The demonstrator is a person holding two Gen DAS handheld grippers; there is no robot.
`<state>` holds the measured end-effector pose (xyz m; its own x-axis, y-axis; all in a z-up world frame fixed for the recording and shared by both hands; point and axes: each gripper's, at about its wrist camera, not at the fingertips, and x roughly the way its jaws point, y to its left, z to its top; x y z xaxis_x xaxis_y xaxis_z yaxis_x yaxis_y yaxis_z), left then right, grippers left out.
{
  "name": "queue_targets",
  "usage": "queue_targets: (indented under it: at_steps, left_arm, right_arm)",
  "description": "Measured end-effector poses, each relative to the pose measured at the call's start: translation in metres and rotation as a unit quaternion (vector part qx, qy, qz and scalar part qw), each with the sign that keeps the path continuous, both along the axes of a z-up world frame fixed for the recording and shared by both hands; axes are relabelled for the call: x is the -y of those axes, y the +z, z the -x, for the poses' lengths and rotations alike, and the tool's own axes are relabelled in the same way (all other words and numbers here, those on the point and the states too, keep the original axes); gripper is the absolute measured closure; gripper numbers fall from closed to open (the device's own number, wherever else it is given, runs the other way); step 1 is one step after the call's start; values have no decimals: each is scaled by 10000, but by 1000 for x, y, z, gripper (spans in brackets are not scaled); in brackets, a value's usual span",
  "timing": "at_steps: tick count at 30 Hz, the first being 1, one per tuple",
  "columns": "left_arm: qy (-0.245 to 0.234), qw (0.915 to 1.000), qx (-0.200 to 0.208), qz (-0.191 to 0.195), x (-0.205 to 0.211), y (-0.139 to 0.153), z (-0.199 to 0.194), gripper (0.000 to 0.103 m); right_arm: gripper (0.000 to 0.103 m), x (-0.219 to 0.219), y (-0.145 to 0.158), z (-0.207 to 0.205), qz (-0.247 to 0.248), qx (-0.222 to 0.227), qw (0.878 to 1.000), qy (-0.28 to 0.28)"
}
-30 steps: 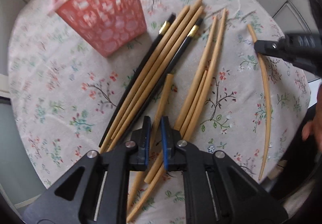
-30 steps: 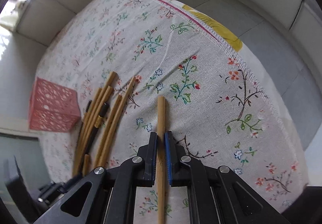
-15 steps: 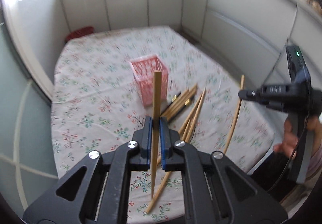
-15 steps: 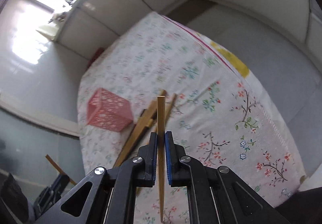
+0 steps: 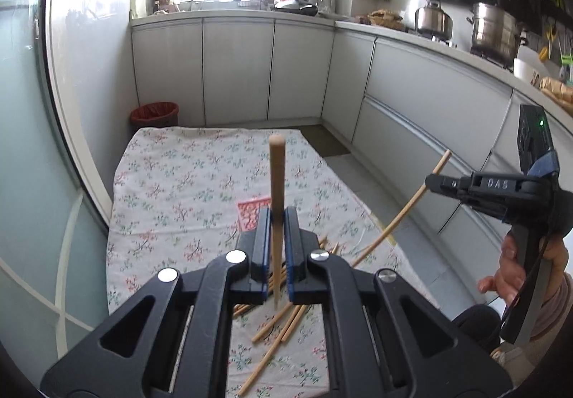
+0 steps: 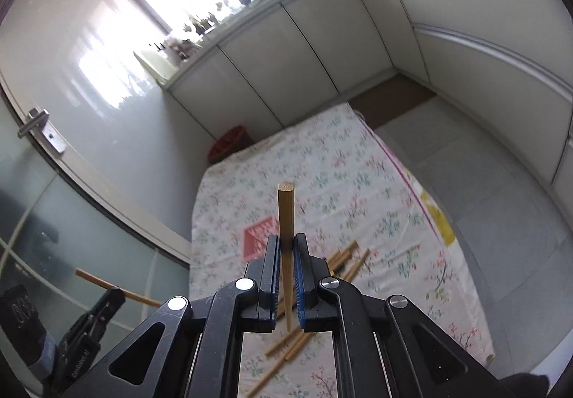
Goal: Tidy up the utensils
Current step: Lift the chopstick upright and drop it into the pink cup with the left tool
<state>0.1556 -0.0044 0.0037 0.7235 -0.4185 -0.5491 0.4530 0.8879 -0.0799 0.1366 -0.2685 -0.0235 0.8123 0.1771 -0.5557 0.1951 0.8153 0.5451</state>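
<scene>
Two grippers are each clamping a wooden chopstick high above the floral-clothed tabletop. In the left wrist view, the left gripper is pinching its chopstick upright before the pink basket. In the right wrist view, the right gripper is squeezing another chopstick over the loose chopsticks.
</scene>
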Motion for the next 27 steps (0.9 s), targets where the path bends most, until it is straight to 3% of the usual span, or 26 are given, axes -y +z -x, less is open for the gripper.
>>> queue_targets:
  at_steps: [9, 16, 20, 27]
  left_arm:
    - [179, 9994, 156, 271, 2, 20, -23, 95]
    - [383, 9976, 352, 452, 16, 34, -67, 95]
    - [509, 9966, 331, 559, 23, 27, -96, 95]
    - [643, 9966, 8, 508, 32, -19, -132, 95]
  right_arm:
    - [95, 4, 47, -30, 123, 484, 9987, -126]
    - [95, -14, 76, -80, 654, 838, 9943, -65]
    - [95, -32, 72, -109, 1011, 854, 9912, 74]
    - [95, -60, 24, -152, 1204, 645, 9896, 444]
